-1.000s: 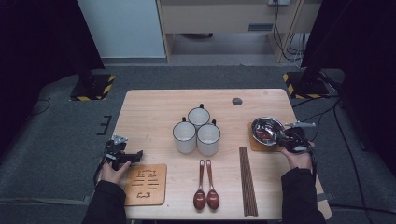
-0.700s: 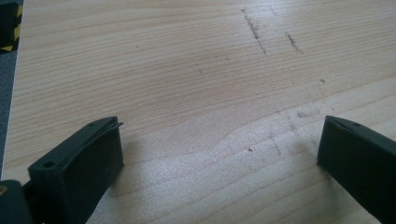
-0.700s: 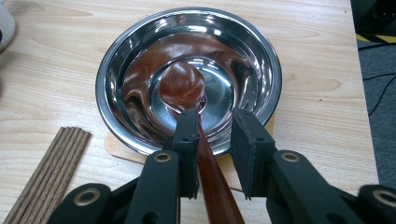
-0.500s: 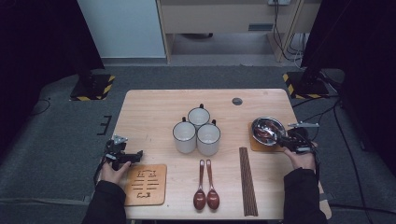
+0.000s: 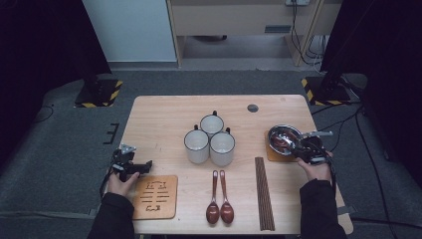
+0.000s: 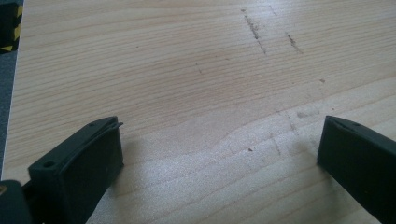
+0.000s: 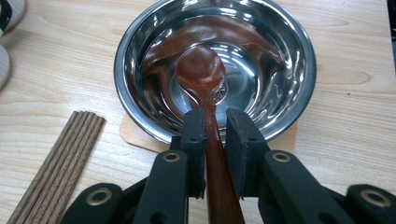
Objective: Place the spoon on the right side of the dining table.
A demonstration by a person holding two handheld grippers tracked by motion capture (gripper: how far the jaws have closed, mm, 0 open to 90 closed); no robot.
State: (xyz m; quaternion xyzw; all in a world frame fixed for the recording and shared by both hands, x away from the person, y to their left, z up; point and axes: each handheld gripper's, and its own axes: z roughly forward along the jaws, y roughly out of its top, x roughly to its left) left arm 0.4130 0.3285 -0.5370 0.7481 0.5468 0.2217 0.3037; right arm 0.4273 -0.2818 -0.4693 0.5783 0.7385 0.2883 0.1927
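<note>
A dark red wooden spoon (image 7: 201, 70) lies with its head inside a shiny steel bowl (image 7: 299, 56), which sits on a wooden coaster (image 7: 135, 133) at the table's right side. Its handle runs back between the fingers of my right gripper (image 7: 215, 116). Those jaws have just been opening and now stand a little off the handle, so the spoon rests on the bowl. From above, the right gripper (image 5: 297, 149) sits at the near rim of the bowl (image 5: 281, 137). My left gripper (image 6: 219, 140) is wide open over bare wood at the table's left edge (image 5: 147, 166).
Three white mugs (image 5: 211, 137) cluster at the table's middle. Two more dark spoons (image 5: 219, 211) lie near the front edge, with a bundle of chopsticks (image 5: 263, 191) to their right. A carved wooden trivet (image 5: 155, 195) lies by the left hand.
The high view shows no clear change; both hands stay about where they were.
</note>
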